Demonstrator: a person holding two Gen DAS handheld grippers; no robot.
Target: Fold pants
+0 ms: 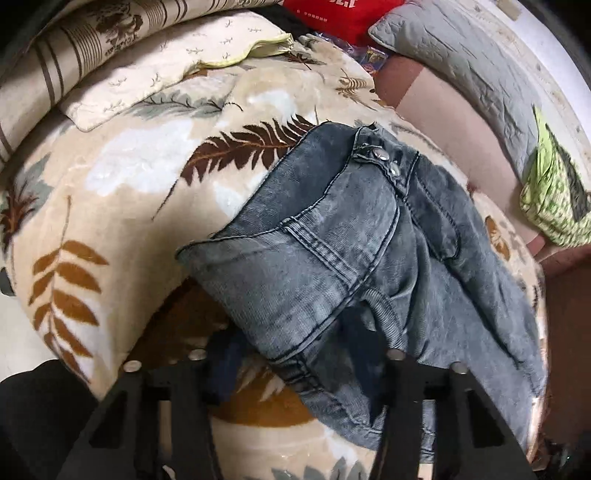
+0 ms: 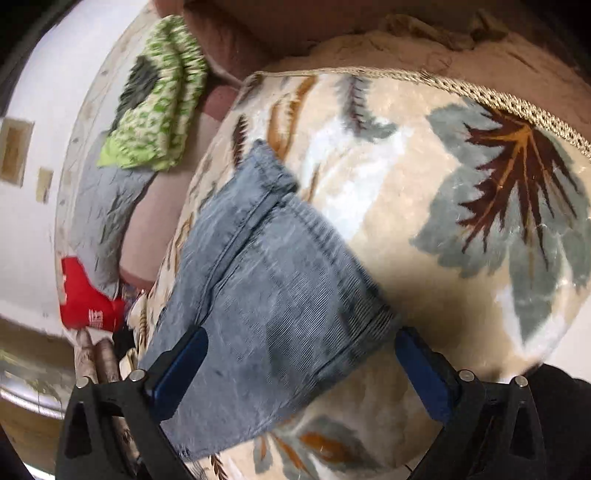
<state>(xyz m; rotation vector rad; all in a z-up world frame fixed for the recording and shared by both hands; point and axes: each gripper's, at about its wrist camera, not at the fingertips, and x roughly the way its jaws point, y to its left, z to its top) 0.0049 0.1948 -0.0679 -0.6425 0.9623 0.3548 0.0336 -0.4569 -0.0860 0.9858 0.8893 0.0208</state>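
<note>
Nearest the left wrist camera, the black left gripper (image 1: 295,365) hangs low over the faded grey-blue denim pants (image 1: 354,236), its jaws partly apart with a fold of denim lying between them; whether the pads press on the cloth cannot be told, since the tips are hidden under the fabric and in shadow. The pants lie crumpled on a cream plush blanket with brown, ochre and grey-green leaf prints (image 1: 122,206), which covers the bed. The waistband with its metal studs (image 1: 384,158) points away from the camera.

In the right wrist view, the right gripper (image 2: 299,365) stands with its jaws wide; its blue pads (image 2: 181,369) sit on either side of a flat stretch of the pants' leg, the left pad over the cloth's edge and the right pad just beside the hem. This picture is blurred.

Beyond the blanket lie a cream pillow with small sprig print (image 1: 170,55), a grey quilted pillow (image 1: 461,62), a red bag with white lettering (image 1: 332,14) and a green-and-white patterned cloth (image 1: 554,199).
</note>
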